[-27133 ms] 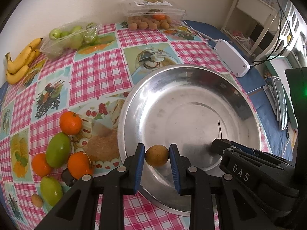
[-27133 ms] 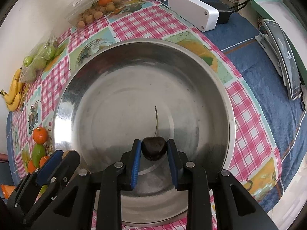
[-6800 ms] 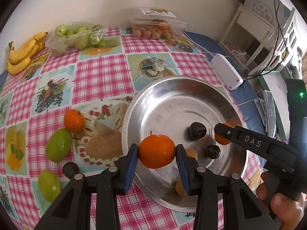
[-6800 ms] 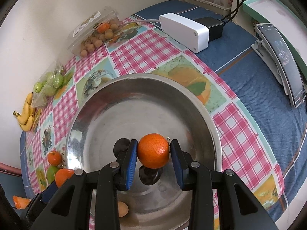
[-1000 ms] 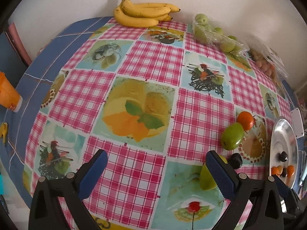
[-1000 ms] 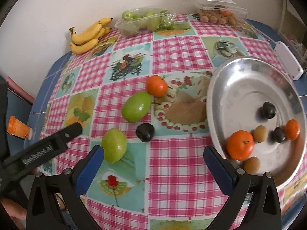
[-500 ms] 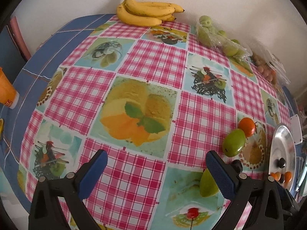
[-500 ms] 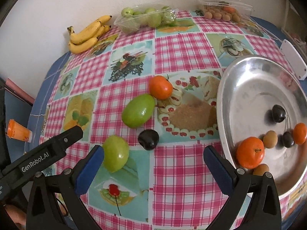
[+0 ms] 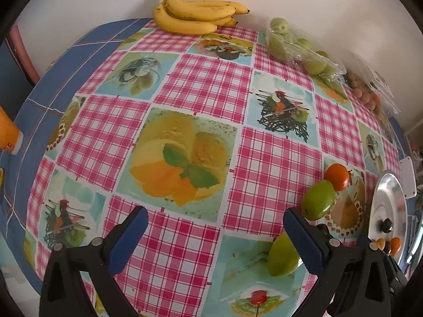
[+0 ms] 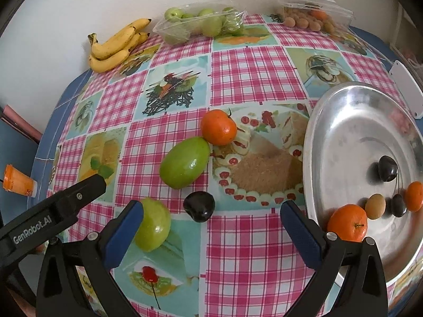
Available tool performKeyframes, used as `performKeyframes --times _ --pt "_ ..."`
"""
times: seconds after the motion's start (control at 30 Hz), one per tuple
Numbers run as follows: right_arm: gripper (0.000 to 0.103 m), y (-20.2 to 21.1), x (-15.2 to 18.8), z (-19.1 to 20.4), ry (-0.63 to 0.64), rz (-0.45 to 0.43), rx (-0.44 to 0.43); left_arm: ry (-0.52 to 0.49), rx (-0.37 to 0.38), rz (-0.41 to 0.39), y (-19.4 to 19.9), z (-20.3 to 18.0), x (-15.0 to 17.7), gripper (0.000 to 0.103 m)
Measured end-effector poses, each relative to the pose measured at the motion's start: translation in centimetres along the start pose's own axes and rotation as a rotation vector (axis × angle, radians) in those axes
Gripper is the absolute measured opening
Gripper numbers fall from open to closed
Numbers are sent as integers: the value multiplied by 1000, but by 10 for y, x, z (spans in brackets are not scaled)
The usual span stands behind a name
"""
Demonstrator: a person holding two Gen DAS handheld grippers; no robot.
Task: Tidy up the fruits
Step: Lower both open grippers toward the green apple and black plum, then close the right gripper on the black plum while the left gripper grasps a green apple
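Four loose fruits on the checked cloth, left of the steel bowl (image 10: pixel 333 121): dark plum (image 10: pixel 198 210) nearest, just ahead of the right gripper (image 10: pixel 211 231) and roughly centred between its blue pads; round green fruit (image 10: pixel 153 228) just left of the plum, partly behind the left pad; oval green fruit (image 10: pixel 185 162) farther back, touching an orange (image 10: pixel 218 126) at its far right end. Already in the bowl: two oranges, a tan fruit, two dark cherries on stems.

Plum likely light, smooth-skinned, a little slippery and easily bruised; best taken across its widest middle with a gentle squeeze, pads level so as not to squirt it out. Green fruits probably firmer and heavier; oval one best gripped across the short axis. Orange firm, grippy peel, forgiving.

Right jaws spread wide, holding nothing. Left gripper (image 9: pixel 214 233) likewise wide apart and empty, hanging over bare cloth at the left, round green fruit (image 9: pixel 283 257) just behind its right pad.

Far edge by the wall: bananas (image 10: pixel 116 46), bagged green fruit (image 10: pixel 201 23), clear box of small brown fruit (image 10: pixel 312 13).
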State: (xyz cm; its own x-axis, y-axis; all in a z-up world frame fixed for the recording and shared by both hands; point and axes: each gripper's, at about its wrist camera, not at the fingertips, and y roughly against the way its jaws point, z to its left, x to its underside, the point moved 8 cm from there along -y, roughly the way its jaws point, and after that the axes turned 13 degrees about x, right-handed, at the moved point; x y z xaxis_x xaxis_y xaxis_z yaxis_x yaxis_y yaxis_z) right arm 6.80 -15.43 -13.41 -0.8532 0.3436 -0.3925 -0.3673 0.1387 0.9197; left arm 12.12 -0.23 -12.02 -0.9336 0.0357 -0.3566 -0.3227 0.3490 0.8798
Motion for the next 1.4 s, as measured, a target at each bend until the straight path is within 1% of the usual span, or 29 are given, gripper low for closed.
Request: performKeyframes --times 0.13,0.27,0.33,0.37,0.4,0.43,0.5,0.53,0.6,0.67,0.73,0.8,0.83,1.03,1.1,1.13,1.4 --pt "103 -3 -1 -1 -17 2 -9 17 5 5 0 0 -1 103" --pt "101 -6 -2 -1 -24 -1 3 27 4 11 -3 2 0 103" --pt "90 -8 -2 0 -24 8 1 38 6 18 -5 3 0 103" --pt "82 -9 -2 0 -23 13 2 43 9 21 -6 4 1 103" --pt "78 -9 -2 1 -23 17 3 47 11 23 -7 4 1 103" --pt "77 -10 -1 1 -22 22 -1 48 12 24 -7 4 0 103" --pt "69 -11 -1 3 -18 25 -6 46 11 26 -8 3 0 103" --pt "67 -11 -1 5 -12 28 -6 45 11 26 -8 3 0 103" --pt "56 -12 0 6 -10 33 -5 44 13 28 -9 2 1 103" --pt "52 -14 1 8 -7 41 -11 46 16 30 -9 2 0 103" --pt "50 -14 1 10 1 40 -15 48 20 32 -10 1 1 103" --pt "42 -15 1 12 7 40 -17 50 25 35 -10 0 1 103" --pt "40 -15 1 13 9 41 -16 53 29 37 -10 -1 2 103" --pt "38 -16 0 17 23 38 -16 62 40 41 -11 -3 3 103" --pt "30 -17 1 19 32 40 -15 63 44 42 -11 -3 3 103" --pt "29 -16 1 19 35 40 -13 64 45 42 -11 -3 3 103" --pt "29 -11 1 16 27 42 -22 61 78 38 -6 -11 3 103"
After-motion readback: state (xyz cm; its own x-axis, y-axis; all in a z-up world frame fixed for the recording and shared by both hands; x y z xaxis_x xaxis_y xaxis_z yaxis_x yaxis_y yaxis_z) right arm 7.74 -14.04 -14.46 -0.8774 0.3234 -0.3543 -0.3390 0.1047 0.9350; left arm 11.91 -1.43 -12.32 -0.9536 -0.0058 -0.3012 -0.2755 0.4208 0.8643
